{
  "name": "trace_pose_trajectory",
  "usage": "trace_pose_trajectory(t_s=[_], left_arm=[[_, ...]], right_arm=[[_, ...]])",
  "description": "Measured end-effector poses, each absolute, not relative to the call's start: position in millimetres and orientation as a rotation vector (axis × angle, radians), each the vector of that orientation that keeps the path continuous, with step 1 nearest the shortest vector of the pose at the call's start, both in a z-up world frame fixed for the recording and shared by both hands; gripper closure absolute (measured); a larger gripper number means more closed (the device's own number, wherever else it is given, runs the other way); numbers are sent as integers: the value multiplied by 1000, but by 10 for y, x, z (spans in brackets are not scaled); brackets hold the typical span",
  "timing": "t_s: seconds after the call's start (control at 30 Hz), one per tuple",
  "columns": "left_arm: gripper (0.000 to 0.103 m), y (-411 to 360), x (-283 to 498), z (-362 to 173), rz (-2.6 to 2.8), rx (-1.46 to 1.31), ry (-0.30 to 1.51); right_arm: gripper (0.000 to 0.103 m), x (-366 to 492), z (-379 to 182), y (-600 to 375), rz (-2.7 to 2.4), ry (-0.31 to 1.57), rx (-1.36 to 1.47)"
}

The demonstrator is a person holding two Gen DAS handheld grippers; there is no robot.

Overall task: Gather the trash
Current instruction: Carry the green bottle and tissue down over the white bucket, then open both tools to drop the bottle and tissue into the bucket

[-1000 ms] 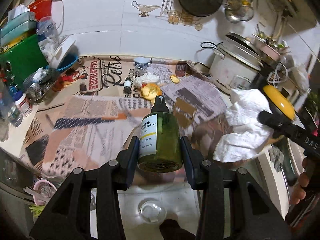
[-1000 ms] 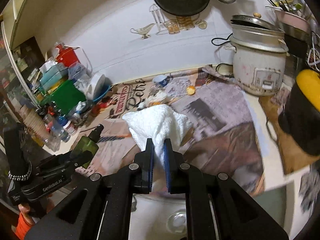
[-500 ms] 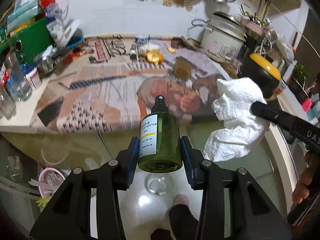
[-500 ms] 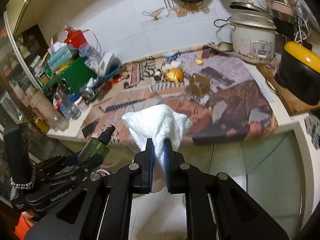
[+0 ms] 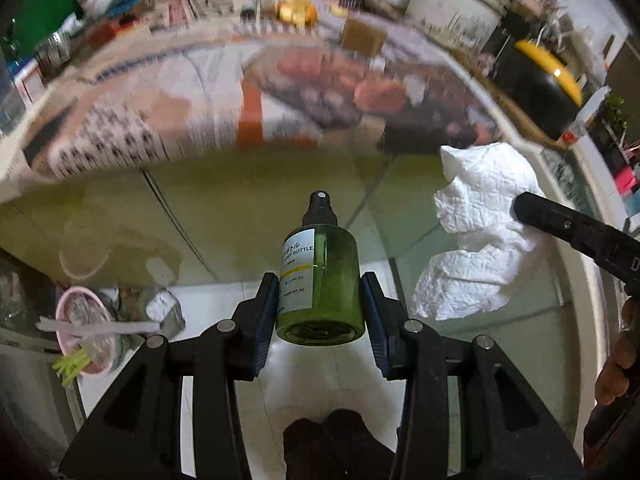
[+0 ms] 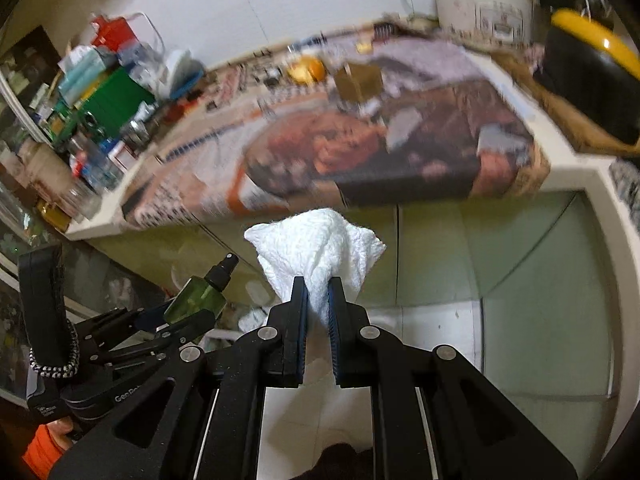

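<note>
My left gripper is shut on a green spray bottle with a black nozzle and white label, held in the air in front of the counter, above the floor. My right gripper is shut on a crumpled white paper towel, also held off the counter. The towel shows to the right in the left wrist view, and the bottle at lower left in the right wrist view.
The counter, covered in newspaper, lies ahead with a brown box, an orange peel, a rice cooker and a black-and-yellow pot. A pink bin stands on the floor at lower left. Green cabinet fronts are below the counter.
Both grippers have pulled back from the counter and lowered, each keeping its hold. The counter now sits farther off and higher in both views.
</note>
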State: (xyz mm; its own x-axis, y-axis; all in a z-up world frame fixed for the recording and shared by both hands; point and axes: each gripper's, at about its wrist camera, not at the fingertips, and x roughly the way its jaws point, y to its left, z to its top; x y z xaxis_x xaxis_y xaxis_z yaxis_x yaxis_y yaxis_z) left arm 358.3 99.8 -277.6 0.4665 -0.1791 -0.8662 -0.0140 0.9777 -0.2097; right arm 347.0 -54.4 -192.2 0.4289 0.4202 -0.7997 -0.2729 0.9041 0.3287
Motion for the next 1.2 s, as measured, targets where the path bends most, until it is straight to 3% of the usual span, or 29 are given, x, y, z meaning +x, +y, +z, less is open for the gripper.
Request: trace_pose_trajectory(t_s=[0.33, 0.73, 0.93, 1.2], left_arm=[[62, 812, 3905, -4183, -77, -279, 1173], [62, 879, 4125, -6288, -108, -289, 1260], [62, 926, 4153, -7288, -110, -308, 1316], [62, 869, 4265, -8013, -109, -271, 1358]], right_arm=[[94, 3665, -3139, -634, 448, 1153, 120], [94, 3873, -5329, -511, 408, 1268, 133], [94, 3953, -6160, -387, 438, 1303, 112], [92, 3986, -6843, -322, 464, 1356, 78]])
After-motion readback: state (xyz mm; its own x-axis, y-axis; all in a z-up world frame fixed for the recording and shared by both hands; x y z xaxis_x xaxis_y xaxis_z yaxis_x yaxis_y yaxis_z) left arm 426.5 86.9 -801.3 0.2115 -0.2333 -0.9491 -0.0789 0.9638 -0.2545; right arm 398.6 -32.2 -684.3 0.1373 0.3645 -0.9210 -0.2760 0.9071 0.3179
